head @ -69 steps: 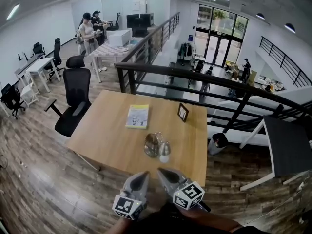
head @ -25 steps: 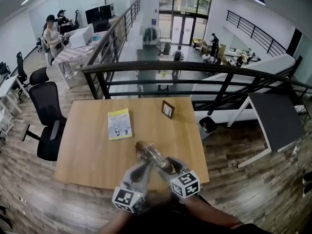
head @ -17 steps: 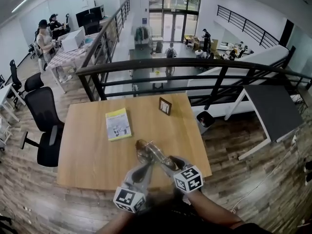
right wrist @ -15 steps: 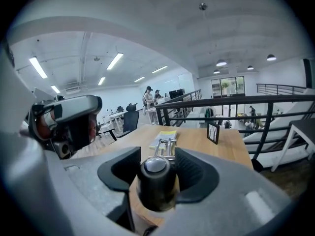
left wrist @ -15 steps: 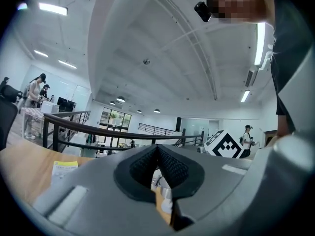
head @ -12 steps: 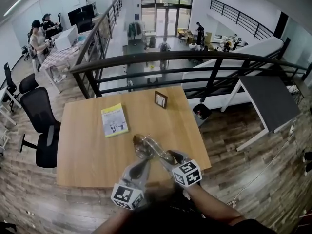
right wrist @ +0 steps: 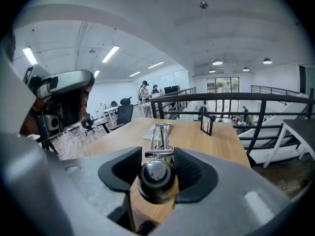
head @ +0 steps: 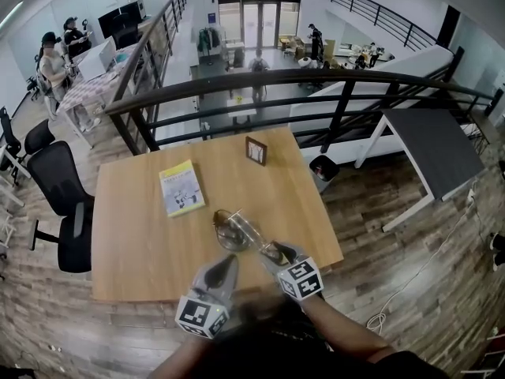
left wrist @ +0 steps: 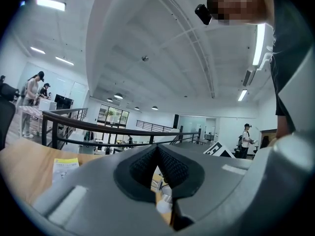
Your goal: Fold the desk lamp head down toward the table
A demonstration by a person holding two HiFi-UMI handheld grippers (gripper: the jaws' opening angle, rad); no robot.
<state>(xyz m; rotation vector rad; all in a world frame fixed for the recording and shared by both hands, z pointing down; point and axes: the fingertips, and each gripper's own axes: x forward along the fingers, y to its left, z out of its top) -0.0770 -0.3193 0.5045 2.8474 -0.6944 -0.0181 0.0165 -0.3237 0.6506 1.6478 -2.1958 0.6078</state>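
Head view shows the table (head: 142, 243). The lamp (head: 235, 231) is on it close to the near edge, a little right of the middle, with its head toward the far left. A booklet (head: 181, 189) and a frame (head: 255, 150) are farther away, well apart from the lamp.

The right gripper (right wrist: 157, 154) is at the near end of the lamp. Its jaws have just been closing and now hold a dark round knob (right wrist: 156, 180) between the pads, and the chrome arm (right wrist: 160, 134) runs away from it. The left gripper (left wrist: 156, 147) is just left of the lamp, its jaws closed together on nothing.

I think the fold is under way. To do it well, the right gripper should keep a firm hold, because the knob looks smooth and may slip. It should follow the arc of the hinge downward slowly, without pulling sideways. The left gripper could steady the lamp so it does not slide.
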